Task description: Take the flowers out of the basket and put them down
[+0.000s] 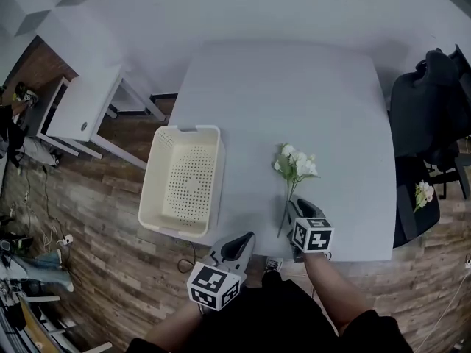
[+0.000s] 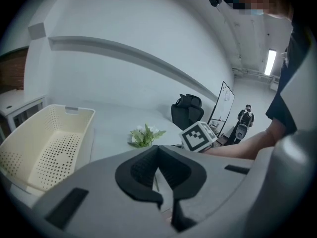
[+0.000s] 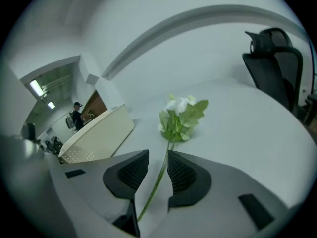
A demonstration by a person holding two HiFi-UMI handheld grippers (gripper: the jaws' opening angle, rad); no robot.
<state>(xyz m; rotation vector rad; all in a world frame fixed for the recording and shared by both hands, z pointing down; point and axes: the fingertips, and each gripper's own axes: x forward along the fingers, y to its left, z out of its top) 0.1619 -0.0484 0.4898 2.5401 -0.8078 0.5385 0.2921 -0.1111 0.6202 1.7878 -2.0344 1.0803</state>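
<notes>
Legible text: none was found | Signs: only black-and-white square markers stood on the cubes of left gripper [image 1: 245, 235] and right gripper [image 1: 302, 204] | Place: right of basket [image 1: 190, 182]

1. The basket [image 1: 188, 179] is cream, with rows of little holes.
2. The flowers [image 1: 296, 165] are white. The leaves [image 3: 192, 117] and stem [image 3: 159, 176] are green.
3. The table [image 1: 294, 87] is pale grey.
4. The floor [image 1: 110, 263] is brown wood planks.
5. The chair [image 1: 430, 101] is black.
6. The left gripper [image 2: 157, 170] and right gripper [image 3: 158, 170] are grey with black pads [image 3: 131, 175].
7. Each cube [image 1: 311, 235] has black and white squares.
</notes>
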